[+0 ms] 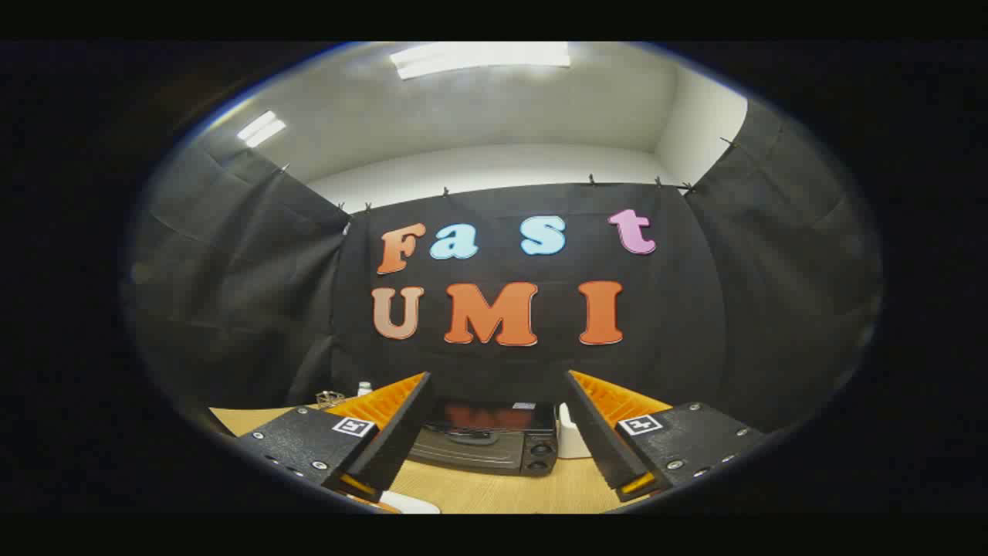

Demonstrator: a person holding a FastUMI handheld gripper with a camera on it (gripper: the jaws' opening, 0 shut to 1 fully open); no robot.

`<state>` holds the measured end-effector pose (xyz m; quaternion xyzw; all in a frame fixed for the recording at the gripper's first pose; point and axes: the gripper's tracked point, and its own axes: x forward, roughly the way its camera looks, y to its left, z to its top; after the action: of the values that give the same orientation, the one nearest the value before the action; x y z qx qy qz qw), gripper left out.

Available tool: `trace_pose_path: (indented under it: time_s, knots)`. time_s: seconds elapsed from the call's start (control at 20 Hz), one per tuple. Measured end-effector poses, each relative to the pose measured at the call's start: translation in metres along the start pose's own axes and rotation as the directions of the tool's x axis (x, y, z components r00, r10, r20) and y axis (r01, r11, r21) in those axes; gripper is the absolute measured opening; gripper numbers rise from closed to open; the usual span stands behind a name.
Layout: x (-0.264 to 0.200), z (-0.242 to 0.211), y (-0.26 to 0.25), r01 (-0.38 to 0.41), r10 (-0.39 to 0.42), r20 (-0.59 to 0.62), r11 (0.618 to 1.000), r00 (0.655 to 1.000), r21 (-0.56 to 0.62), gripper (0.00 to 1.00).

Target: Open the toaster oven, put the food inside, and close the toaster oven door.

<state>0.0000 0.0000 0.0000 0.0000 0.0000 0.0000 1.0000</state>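
Gripper view: gripper (498, 390) fingers spread wide, holding nothing. Between them, at 12 o'clock just beyond the tips, toaster oven (488, 436) on wooden table (494, 490), door closed. White container (570, 439) at its 3 o'clock, touching or just beside. Farther, at 10 o'clock, small white bottle (363, 388).

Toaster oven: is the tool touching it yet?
Apart. In the gripper view the tool is open, and the toaster oven sits beyond its fingers on the table.
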Motion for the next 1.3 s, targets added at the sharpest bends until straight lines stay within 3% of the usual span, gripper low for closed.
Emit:
trace_pose_path:
  time_s: [0.8, 1.3]
  knots:
    - [0.008, -0.008, 0.013, -0.029, 0.030, -0.017, 0.999, 0.999, 0.016, 0.99]
    - [0.039, -0.038, 0.035, -0.050, 0.058, -0.069, 0.994, 0.996, 0.101, 0.99]
